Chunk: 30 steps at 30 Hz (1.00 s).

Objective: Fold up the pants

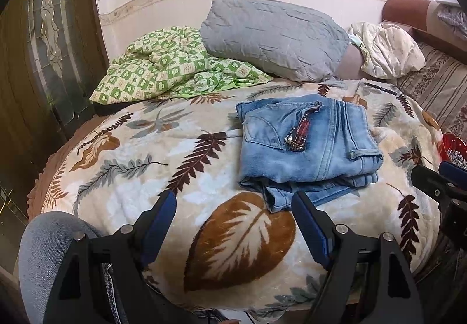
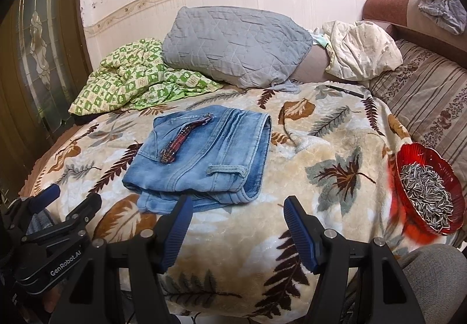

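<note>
I am finding the pants [image 1: 306, 149] lying as a compact folded bundle of light blue denim on the leaf-patterned blanket [image 1: 239, 239], toward the middle of the bed and well short of its near edge. A lower layer is sticking out from under the bundle on the near side, so I am judging the fold close to done but not squared.

The bundle's long axis is running roughly from the near edge toward the wall. From the left gripper [image 1: 233, 207] the pants are sitting ahead and slightly right, their near hem just beyond its right fingertip. From the right gripper [image 2: 238, 208] they are sitting ahead and to the left, the hem just past its left fingertip. I am reading the two as about equally near.

Both grippers are hovering with fingers spread apart and nothing between them.

Outward, a grey pillow [image 1: 274, 38] and a green checked quilt [image 1: 163, 67] are lying at the far edge, and a red bowl of seeds [image 2: 429, 192] is sitting at the right edge, well apart from the pants.
</note>
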Each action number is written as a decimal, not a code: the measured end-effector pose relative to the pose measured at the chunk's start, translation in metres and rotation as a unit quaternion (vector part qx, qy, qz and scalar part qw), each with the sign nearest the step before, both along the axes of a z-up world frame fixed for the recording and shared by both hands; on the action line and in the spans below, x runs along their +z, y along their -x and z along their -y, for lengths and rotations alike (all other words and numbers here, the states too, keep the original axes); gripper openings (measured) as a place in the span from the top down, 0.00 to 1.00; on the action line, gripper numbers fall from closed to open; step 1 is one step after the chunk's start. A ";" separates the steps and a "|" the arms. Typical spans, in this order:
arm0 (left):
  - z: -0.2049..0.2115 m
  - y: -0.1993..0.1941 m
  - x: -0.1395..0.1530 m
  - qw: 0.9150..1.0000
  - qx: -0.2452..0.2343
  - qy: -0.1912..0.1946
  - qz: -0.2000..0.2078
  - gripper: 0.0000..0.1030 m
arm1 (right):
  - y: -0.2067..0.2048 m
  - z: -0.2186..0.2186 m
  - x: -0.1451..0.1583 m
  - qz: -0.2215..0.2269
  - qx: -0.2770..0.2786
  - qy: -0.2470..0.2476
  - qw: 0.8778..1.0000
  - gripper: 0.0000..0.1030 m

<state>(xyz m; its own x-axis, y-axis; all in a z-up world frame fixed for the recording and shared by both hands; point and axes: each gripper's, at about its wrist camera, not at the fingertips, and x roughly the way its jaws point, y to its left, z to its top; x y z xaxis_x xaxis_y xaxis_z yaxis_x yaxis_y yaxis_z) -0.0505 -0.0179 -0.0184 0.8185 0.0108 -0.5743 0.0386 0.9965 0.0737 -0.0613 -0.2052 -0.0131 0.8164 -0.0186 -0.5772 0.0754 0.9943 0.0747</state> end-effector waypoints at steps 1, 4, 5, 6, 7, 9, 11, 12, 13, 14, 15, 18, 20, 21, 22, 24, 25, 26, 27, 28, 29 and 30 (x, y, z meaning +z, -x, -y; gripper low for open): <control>0.001 0.000 0.000 1.000 0.000 -0.002 0.000 0.21 | 0.000 0.000 0.000 0.000 0.000 0.000 1.000 0.34; 0.001 0.000 0.000 1.000 -0.002 -0.001 0.001 0.21 | 0.000 0.000 -0.001 0.002 -0.001 -0.002 1.000 0.34; 0.000 0.000 0.000 1.000 -0.002 -0.002 0.002 0.21 | 0.000 0.000 -0.001 0.001 0.000 -0.002 1.000 0.34; 0.000 0.000 0.000 1.000 -0.003 -0.002 0.001 0.21 | 0.000 0.000 -0.001 0.001 0.000 -0.002 1.000 0.34; 0.000 0.000 -0.001 1.000 -0.003 -0.002 0.000 0.21 | 0.000 0.000 0.000 0.001 0.000 -0.001 1.000 0.34; 0.000 -0.001 -0.001 1.000 -0.004 -0.002 -0.001 0.21 | 0.000 0.000 -0.001 0.002 0.000 -0.002 1.000 0.34; 0.000 -0.001 -0.001 1.000 -0.003 -0.002 0.001 0.21 | 0.001 0.000 -0.001 0.002 -0.001 -0.003 1.000 0.34; 0.000 -0.001 -0.001 1.000 -0.004 -0.003 0.001 0.21 | 0.001 0.001 -0.001 0.002 0.000 -0.003 1.000 0.34; 0.000 -0.001 -0.001 1.000 -0.004 -0.003 0.002 0.21 | 0.001 0.000 0.000 0.002 0.000 -0.002 1.000 0.34; 0.001 -0.001 -0.001 1.000 -0.003 -0.004 0.002 0.21 | 0.001 0.000 0.000 0.002 0.000 -0.002 1.000 0.34; 0.001 -0.001 -0.001 1.000 -0.004 -0.005 0.002 0.21 | 0.001 0.001 0.000 0.002 0.000 -0.002 1.000 0.34; 0.002 -0.001 -0.001 1.000 -0.005 -0.008 0.004 0.21 | 0.001 0.001 0.000 0.003 0.000 -0.002 1.000 0.34; 0.001 0.000 -0.001 1.000 -0.006 -0.008 0.006 0.21 | 0.001 0.001 0.000 0.001 0.001 -0.003 1.000 0.34; 0.001 0.000 -0.001 1.000 -0.006 -0.008 0.007 0.21 | 0.001 0.001 0.000 0.001 0.001 -0.002 1.000 0.34; 0.002 0.000 -0.001 1.000 -0.006 -0.009 0.007 0.21 | 0.001 0.000 0.000 0.001 0.000 -0.002 1.000 0.34; 0.001 0.000 0.000 1.000 -0.007 -0.008 0.010 0.21 | 0.000 0.001 0.000 0.001 0.001 -0.002 1.000 0.34; 0.001 0.001 0.000 1.000 -0.006 -0.009 0.011 0.21 | 0.000 0.001 0.000 0.001 0.001 -0.003 1.000 0.34; 0.001 0.001 0.000 1.000 -0.006 -0.009 0.011 0.21 | 0.000 0.001 0.000 0.001 0.001 -0.002 1.000 0.34; 0.001 0.001 0.000 1.000 -0.007 -0.008 0.010 0.21 | 0.000 0.001 0.000 0.001 0.000 -0.002 1.000 0.34; 0.001 0.000 0.000 1.000 -0.008 -0.008 0.009 0.21 | 0.001 0.001 0.000 0.001 0.000 -0.002 1.000 0.34; 0.001 0.000 -0.001 1.000 -0.008 -0.009 0.008 0.21 | 0.000 0.001 0.000 0.000 0.000 -0.002 1.000 0.34; 0.000 0.000 -0.001 1.000 -0.009 -0.009 0.006 0.21 | 0.000 0.001 0.000 0.000 0.000 -0.002 1.000 0.34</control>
